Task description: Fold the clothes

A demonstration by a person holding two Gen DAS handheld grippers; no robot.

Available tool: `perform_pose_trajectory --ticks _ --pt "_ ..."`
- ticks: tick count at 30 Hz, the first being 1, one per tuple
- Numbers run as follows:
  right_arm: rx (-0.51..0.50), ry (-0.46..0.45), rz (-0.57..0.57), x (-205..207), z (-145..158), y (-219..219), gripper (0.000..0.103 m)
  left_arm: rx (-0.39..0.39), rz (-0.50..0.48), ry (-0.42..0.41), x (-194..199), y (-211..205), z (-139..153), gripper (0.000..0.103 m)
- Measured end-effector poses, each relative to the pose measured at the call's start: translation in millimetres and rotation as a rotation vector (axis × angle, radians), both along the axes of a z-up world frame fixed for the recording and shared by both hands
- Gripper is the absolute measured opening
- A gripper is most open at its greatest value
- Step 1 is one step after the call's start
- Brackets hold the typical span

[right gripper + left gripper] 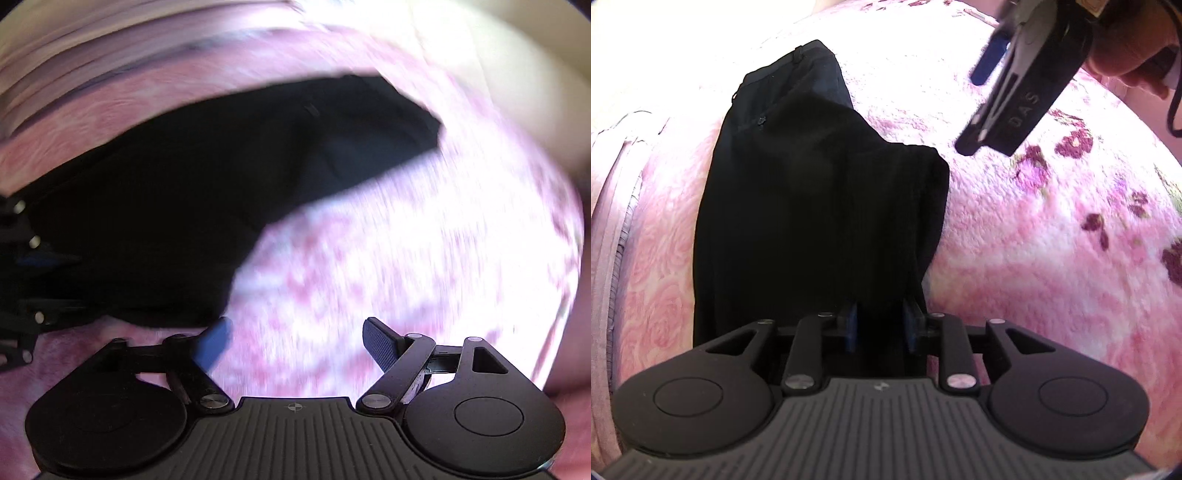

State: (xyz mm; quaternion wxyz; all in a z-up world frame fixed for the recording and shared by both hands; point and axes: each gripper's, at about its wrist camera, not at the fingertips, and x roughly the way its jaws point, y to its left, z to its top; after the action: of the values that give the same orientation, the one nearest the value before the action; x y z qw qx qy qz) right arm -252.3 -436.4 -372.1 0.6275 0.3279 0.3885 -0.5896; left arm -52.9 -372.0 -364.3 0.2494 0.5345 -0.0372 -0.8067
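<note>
While the left hand-held gripper (pixel 881 325) pinches the black trousers (pixel 820 192), bring the wide-open, empty right hand-held gripper (pixel 295 343) to the hem beside it.

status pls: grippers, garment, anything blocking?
Left gripper closed on black trousers. Right gripper open, empty, above pink floral blanket. Trousers partly folded on blanket. Nothing in the way.

Black trousers (pixel 820 206) hide the left gripper (pixel 882 325) fingertips — right-wrist view motion-blurred.
</note>
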Motion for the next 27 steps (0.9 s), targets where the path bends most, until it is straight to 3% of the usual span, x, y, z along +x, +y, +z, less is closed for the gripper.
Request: perform_pose_trajectory --ticks 4,9,15,21,27 --pt "-0.004 -0.115 0.020 -14.8 7.8 8.5 0.081 -0.045 0.009 0.057 -8.8 9.3 17.0 0.023" --pt "-0.003 -0.220 -0.073 -50.4 13.0 -18.5 0.081 -0.025 -0.036 0.113 -53.4 19.9 15.0 0.026" --pt "0.001 -0.290 -0.122 -89.2 10.8 -56.3 0.081 -0.124 -0.093 0.025 -99.2 23.9 -19.7 0.030" --pt "0.020 -0.393 -0.116 -113.8 1.9 -85.9 0.081 -0.226 -0.158 -0.069 -105.4 33.2 -29.7 0.024" --pt "0.029 -0.446 -0.108 -118.9 -3.2 -115.7 0.081 -0.181 -0.122 -0.072 -105.8 21.3 -26.7 0.025"
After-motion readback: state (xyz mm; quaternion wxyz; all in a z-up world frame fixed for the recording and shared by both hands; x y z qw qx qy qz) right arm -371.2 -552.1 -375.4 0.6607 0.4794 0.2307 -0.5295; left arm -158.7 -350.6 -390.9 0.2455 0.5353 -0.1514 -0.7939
